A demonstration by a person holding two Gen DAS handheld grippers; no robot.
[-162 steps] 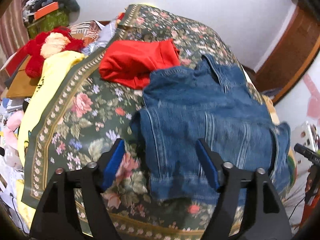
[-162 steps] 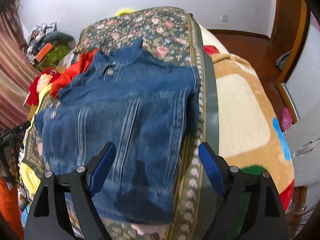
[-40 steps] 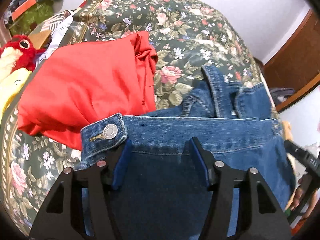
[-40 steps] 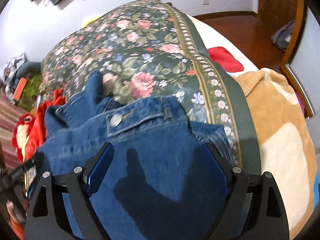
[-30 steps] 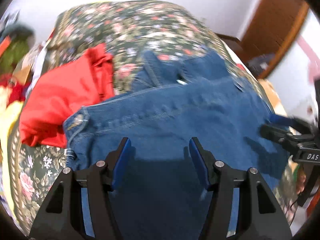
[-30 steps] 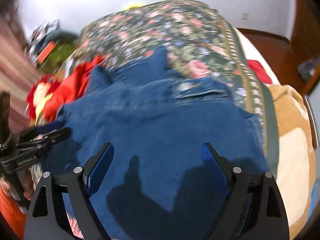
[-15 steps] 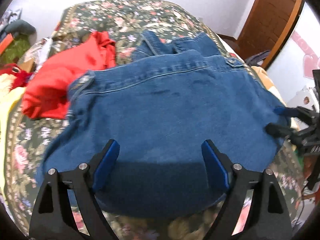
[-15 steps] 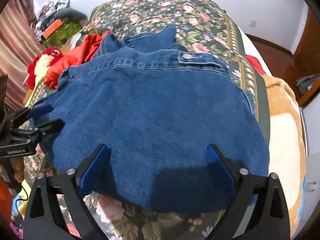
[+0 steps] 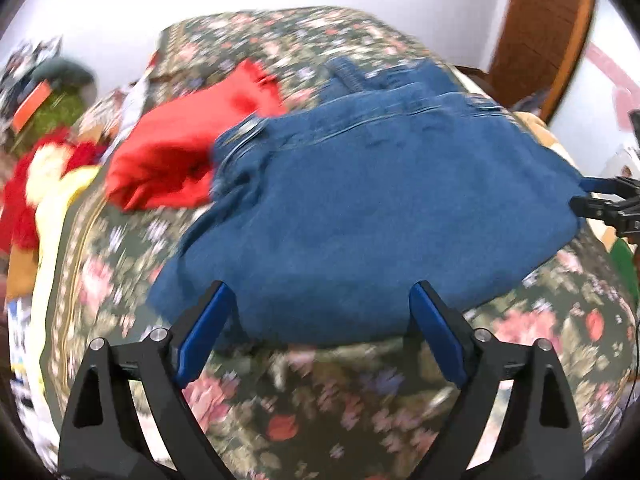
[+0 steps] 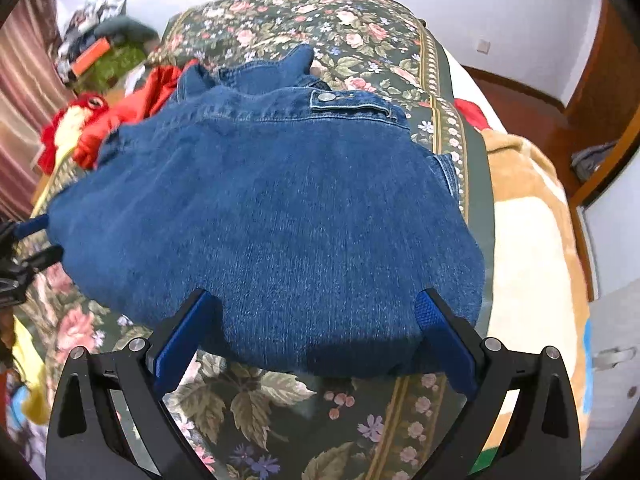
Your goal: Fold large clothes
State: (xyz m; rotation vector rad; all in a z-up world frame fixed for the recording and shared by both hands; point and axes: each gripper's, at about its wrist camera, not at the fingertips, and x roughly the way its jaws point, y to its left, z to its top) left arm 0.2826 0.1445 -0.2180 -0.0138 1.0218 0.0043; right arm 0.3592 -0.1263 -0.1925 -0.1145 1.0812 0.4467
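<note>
A blue denim jacket lies folded over on the flowered bedspread, its hem with a metal button at the far side. It fills the middle of the right wrist view. My left gripper is open and empty just before the jacket's near edge. My right gripper is open and empty at the near fold. Each gripper shows at the other view's edge: the right one, the left one.
A red garment lies beyond the jacket's left side. A red and yellow plush toy and clutter sit off the bed's left. A tan blanket covers the bed's right. A wooden door stands at far right.
Both grippers carried the jacket's edge toward the near side, folding it, then opened and let go. They have drawn back from the cloth since half a second ago.
</note>
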